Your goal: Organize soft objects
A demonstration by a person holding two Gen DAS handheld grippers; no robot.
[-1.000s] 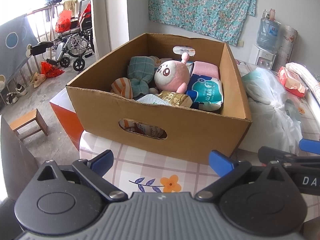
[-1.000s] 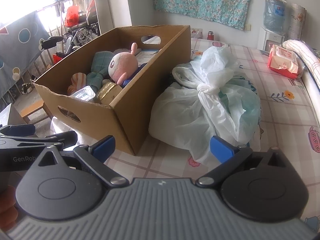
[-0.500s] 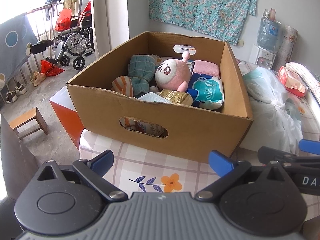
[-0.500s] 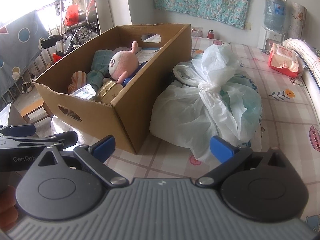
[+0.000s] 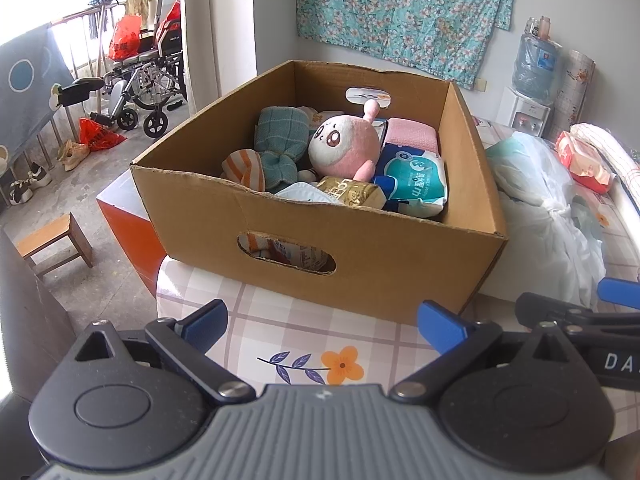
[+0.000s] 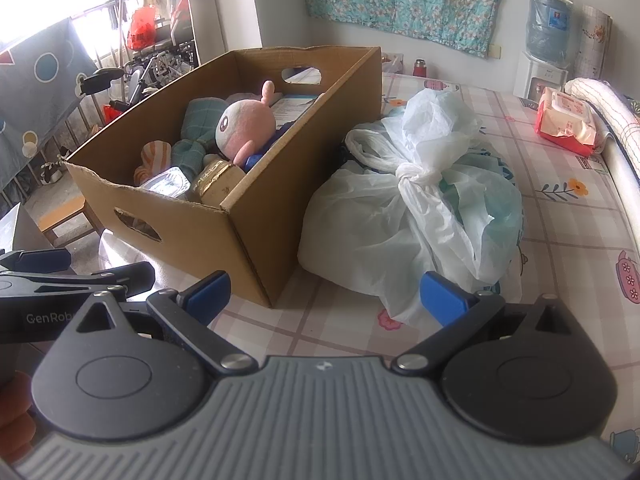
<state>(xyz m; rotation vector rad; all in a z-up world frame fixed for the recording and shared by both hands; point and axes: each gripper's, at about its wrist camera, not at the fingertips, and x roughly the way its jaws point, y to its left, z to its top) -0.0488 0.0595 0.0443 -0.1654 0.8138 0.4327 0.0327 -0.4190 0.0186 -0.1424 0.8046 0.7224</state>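
Through my left wrist camera, my left tool hangs with its blue pads spread wide and nothing between them, low over the flowered bench. Straight ahead of it sits the cardboard box, its near wall with the handle cutout facing me. Inside, beyond that wall, lie the soft things: a pink plush toy in the middle, a teal checked cloth to its left, a striped orange piece nearer the left wall, a blue-and-white soft pack to the right and a gold packet just behind the near rim. My worry here is the rim: if I come in low, the pads will catch the cardboard edge and shove the box, whose left corner seems to overhang the bench edge.

Through my right wrist camera, my right tool is likewise wide open and empty. The knotted white plastic bag lies just ahead and slightly right of it, pressed against the box's right wall. The film is slick and loose; pinching a fold instead of the knot could let it slip or tear, I judge. My left tool sits close at the left, so the two could collide if both reach for the box.
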